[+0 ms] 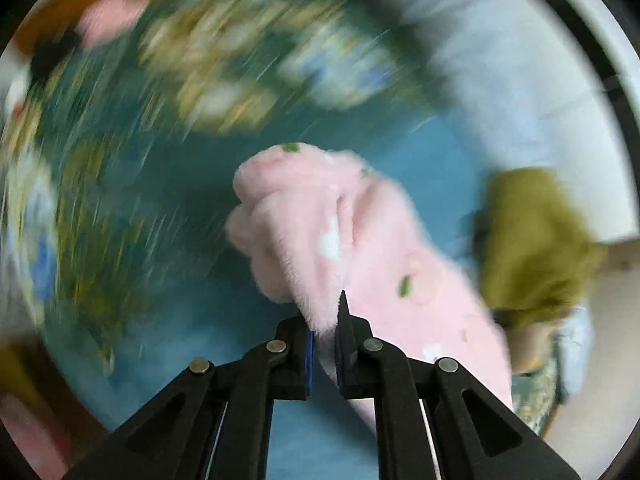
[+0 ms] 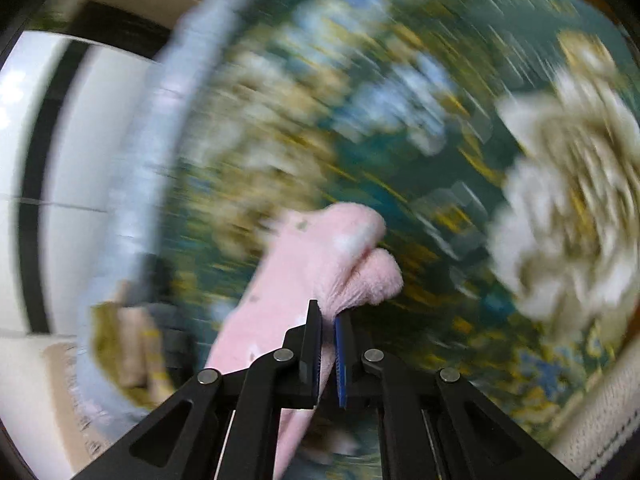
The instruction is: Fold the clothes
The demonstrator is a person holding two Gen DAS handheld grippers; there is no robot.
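Left gripper (image 1: 325, 326) nearest, black jaws clamped on fuzzy edge of pink garment (image 1: 340, 232), cloth bunched just ahead of fingertips; right gripper (image 2: 329, 330) likewise pinched tight on same pink fleece, which hangs above floral bedspread (image 2: 360, 128); olive cloth (image 1: 532, 240) near bed edge; background blurred

The left wrist camera sits just behind the left gripper (image 1: 325, 330), looking steeply down along its fingers (image 1: 345, 320) at close range onto a blurred floral bedspread (image 1: 120, 200); the right wrist camera sits the same way behind the right gripper (image 2: 327, 334), also facing steeply down and close; both views share the pink fleece garment (image 1: 360, 240) right at their fingers, the bedspread beneath, and a pale blue cloth (image 1: 500, 80) at one edge.
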